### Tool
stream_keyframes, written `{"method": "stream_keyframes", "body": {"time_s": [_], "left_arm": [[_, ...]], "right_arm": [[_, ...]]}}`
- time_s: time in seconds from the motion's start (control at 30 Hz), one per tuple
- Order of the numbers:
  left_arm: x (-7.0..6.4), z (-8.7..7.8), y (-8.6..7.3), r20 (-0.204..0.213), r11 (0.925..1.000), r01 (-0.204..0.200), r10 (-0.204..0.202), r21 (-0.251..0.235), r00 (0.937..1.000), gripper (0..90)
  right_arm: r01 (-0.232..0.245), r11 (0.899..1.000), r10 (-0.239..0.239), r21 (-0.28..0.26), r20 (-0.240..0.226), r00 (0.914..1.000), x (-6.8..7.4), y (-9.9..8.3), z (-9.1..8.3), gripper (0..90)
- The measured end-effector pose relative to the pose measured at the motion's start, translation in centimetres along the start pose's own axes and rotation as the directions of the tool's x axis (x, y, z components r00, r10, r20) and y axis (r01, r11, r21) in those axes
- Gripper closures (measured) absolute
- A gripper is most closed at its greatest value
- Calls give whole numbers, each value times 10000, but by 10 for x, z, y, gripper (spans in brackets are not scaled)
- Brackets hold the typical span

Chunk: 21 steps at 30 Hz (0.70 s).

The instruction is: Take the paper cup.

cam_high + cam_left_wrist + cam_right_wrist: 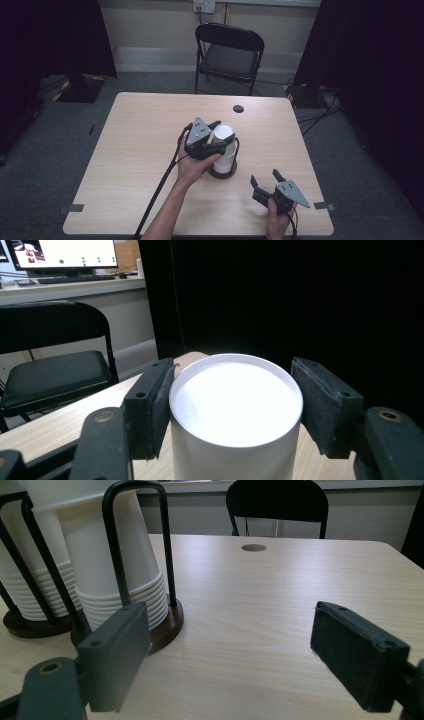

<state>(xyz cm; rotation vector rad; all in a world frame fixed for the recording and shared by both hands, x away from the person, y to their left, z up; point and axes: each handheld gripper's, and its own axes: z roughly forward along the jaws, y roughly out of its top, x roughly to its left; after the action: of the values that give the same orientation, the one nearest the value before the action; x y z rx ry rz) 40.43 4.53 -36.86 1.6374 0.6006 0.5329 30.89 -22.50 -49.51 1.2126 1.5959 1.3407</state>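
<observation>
Paper cups (226, 145), stacked upside down in a dark holder (223, 171) mid-table, sit between the left gripper (218, 136)'s spread jaws. Right gripper (265, 180) rests near the table (130, 150)'s front edge, wide open, empty.

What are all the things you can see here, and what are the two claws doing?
Paper cups: one upside-down nested stack, white, in the holder, mid-table.
Cup holder: one, dark round base with black wire loops, under and around the cups.
Table: one, light wood, with a dark round hole near the far edge.
Folding chair: one, black, beyond the table.
Monitor: one, lit, on a far desk.
Left claw: black, open, jaws either side of the top cup.
Right claw: black, open, holding nothing, near the table's front right.
</observation>
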Motion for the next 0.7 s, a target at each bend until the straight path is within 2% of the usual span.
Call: {"method": "stream_keyframes", "body": {"time_s": [0.2,0.4,0.63,0.7], "left_arm": [[-1,-3,3,30,9996,77,-76,-276,10000,357],[-1,-5,7,98,9995,70,-67,-300,9999,357],[-3,-14,13,130,9984,159,-152,-549,9998,357],[-4,-16,14,48,9983,189,-187,-558,9998,357]], "right_arm": [[15,10000,-15,0,2,10000,0,0,0,152],[14,10000,-14,-20,15,10000,0,0,0,152],[16,10000,-16,-7,-9,10000,0,0,0,152],[15,10000,-15,-6,17,10000,0,0,0,152]]}}
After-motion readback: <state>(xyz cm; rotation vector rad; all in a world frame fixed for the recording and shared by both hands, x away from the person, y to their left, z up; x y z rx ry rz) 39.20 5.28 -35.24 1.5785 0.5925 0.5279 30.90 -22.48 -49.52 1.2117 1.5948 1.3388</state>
